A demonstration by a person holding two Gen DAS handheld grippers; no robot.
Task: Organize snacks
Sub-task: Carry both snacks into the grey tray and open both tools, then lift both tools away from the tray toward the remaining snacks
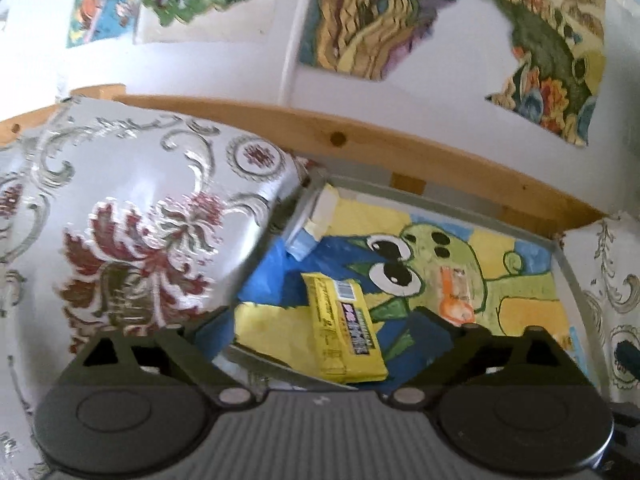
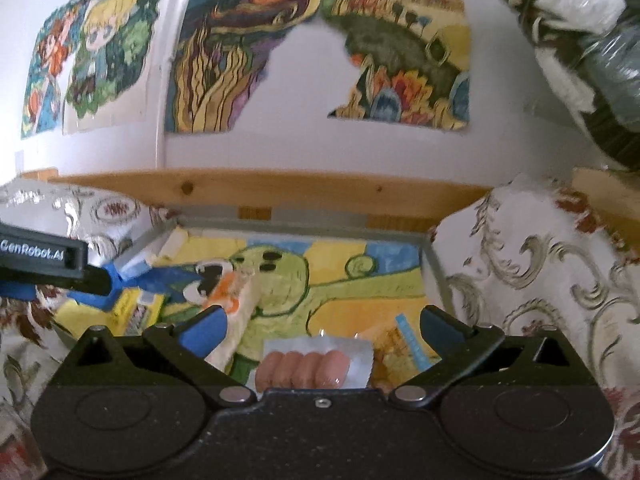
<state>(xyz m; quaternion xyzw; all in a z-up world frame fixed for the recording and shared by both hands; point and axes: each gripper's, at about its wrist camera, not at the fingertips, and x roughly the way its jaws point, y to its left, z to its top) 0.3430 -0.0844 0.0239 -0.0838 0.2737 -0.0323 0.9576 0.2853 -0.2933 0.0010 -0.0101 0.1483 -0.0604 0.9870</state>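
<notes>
A shallow grey-rimmed tray (image 1: 568, 276) is shown, its floor covered by a painted picture of a green cartoon creature on blue and yellow; it is flanked by pillows with silver scrollwork and red floral pattern (image 1: 132, 232), with a wooden rail (image 1: 400, 152) and a white wall hung with torn paintings (image 1: 380, 20) behind.

Left wrist view — the left gripper (image 1: 332, 324) is seen with its jaws spread wide apart and nothing between them. A yellow snack bar (image 1: 344, 332) lies flat on the tray floor just ahead of the jaws; its long axis runs roughly away from the camera, tilted slightly leftward at the far end, where a barcode is seen. A small white-and-blue carton (image 1: 316, 220) rests against the tray's far left corner.

Right wrist view — the right gripper (image 2: 320, 328) is likewise held with jaws apart, empty. A clear packet of four small sausages (image 2: 316, 364) lies between and just below the jaws at the near edge of the tray, the sausages side by side, each with its long axis pointing away from the camera. An orange-and-white wrapped snack (image 2: 236, 304) is seen beside the left blue finger pad (image 2: 204, 336), its long axis running from the near left toward the far right. The other gripper enters from the left, above the yellow bar.
</notes>
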